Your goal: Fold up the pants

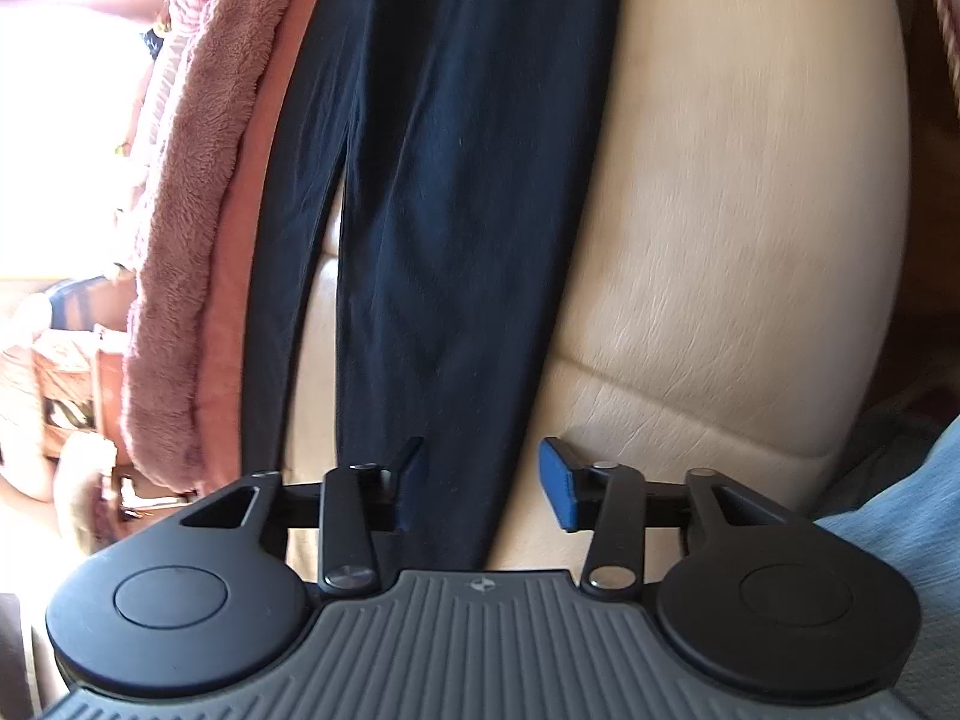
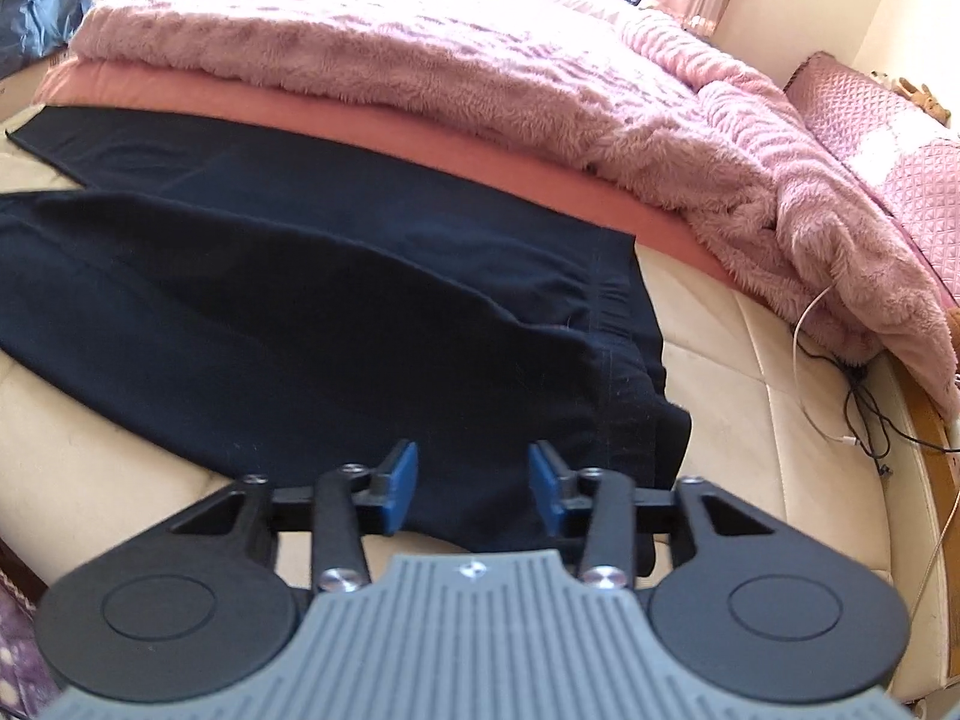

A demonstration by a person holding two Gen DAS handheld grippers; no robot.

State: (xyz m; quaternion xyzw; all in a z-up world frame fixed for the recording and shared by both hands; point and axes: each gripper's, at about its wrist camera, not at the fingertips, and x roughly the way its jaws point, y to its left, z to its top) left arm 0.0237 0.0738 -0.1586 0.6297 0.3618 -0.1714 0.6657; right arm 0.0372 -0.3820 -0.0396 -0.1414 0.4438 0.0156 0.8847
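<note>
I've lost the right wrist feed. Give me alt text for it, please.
The right gripper is open, its blue pads either side of the waistband end of dark navy pants spread flat on a cream surface. A fluffy pink blanket lies behind, with cables at right.

Home bedroom: bed (image 2: pixel 750 360), fluffy pink blanket (image 2: pixel 480 72).

The pants (image 2: pixel 288 312) lie flat on the bench cushion (image 2: pixel 738 420), legs to the left, waist to the right. Behind them, farther off, a fluffy blanket (image 2: pixel 480 90) sits on the bed. Cables (image 2: pixel 864 396) lie at the far right (near the blanket's edge). The right gripper (image 2: pixel 473 483) is at the waist, near side.
</note>
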